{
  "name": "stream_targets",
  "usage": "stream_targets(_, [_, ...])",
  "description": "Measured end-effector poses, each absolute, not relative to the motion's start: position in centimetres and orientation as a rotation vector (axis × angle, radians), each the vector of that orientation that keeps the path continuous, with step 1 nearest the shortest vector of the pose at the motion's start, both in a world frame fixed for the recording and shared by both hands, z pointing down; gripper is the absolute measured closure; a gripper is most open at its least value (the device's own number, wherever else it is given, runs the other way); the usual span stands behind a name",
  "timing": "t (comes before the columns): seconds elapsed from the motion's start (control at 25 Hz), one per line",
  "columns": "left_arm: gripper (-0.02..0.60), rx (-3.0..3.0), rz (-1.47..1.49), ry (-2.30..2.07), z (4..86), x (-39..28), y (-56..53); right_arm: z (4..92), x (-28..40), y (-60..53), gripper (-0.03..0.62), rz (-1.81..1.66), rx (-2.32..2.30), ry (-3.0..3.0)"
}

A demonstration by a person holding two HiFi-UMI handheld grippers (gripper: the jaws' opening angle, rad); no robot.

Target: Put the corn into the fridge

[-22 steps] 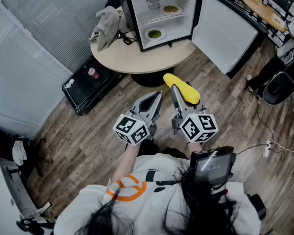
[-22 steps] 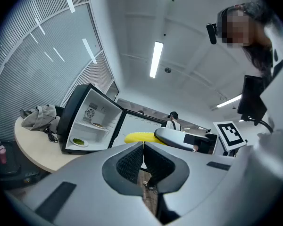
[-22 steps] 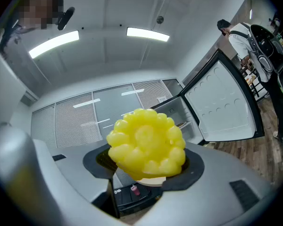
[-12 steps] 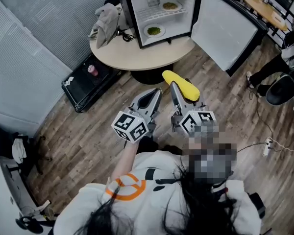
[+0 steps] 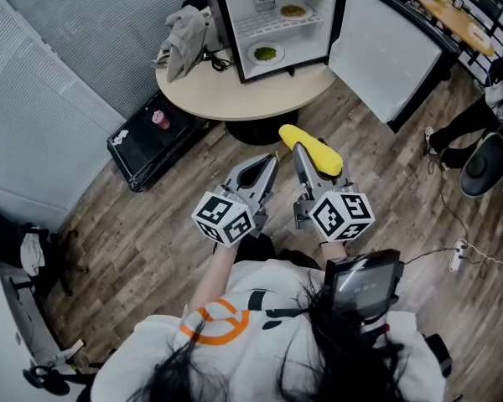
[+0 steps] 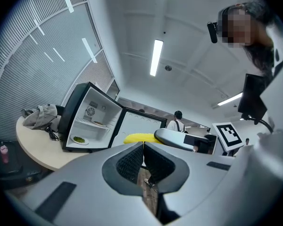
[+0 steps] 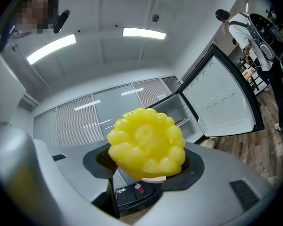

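Note:
A yellow corn cob (image 5: 310, 150) sticks out forward from my right gripper (image 5: 312, 159), whose jaws are shut on it; its knobbly end (image 7: 146, 144) fills the right gripper view. My left gripper (image 5: 256, 171) is beside it, shut and holding nothing, its pads (image 6: 132, 161) pressed together. Ahead, a small black fridge (image 5: 277, 22) stands on a round beige table (image 5: 235, 95) with its door (image 5: 386, 48) swung open to the right. Inside it, one plate of food (image 5: 265, 55) lies on the floor of the fridge and another plate (image 5: 292, 12) on the wire shelf.
A grey cloth (image 5: 183, 40) and cables lie on the table left of the fridge. A black box (image 5: 151, 145) with a pink item sits on the wood floor at the left. Chairs (image 5: 478, 149) stand at the right. A person (image 6: 177, 121) stands in the background.
Both grippers and the corn hold nearly the same place in the head view; the view itself shifts only slightly.

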State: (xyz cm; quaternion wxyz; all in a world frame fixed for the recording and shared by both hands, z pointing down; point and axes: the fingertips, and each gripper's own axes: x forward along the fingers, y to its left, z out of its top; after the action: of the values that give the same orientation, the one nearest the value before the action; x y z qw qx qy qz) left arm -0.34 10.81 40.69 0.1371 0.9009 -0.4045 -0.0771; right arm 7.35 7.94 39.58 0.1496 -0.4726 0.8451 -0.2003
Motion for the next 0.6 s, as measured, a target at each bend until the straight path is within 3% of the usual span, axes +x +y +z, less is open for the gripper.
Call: stream_targets(0.6, [0.571, 2.551, -0.154, -1.218, 42.5, -1.2, 9.3, 42.0, 6.3, 5.2, 0.341, -0.687, -1.299, 2.442])
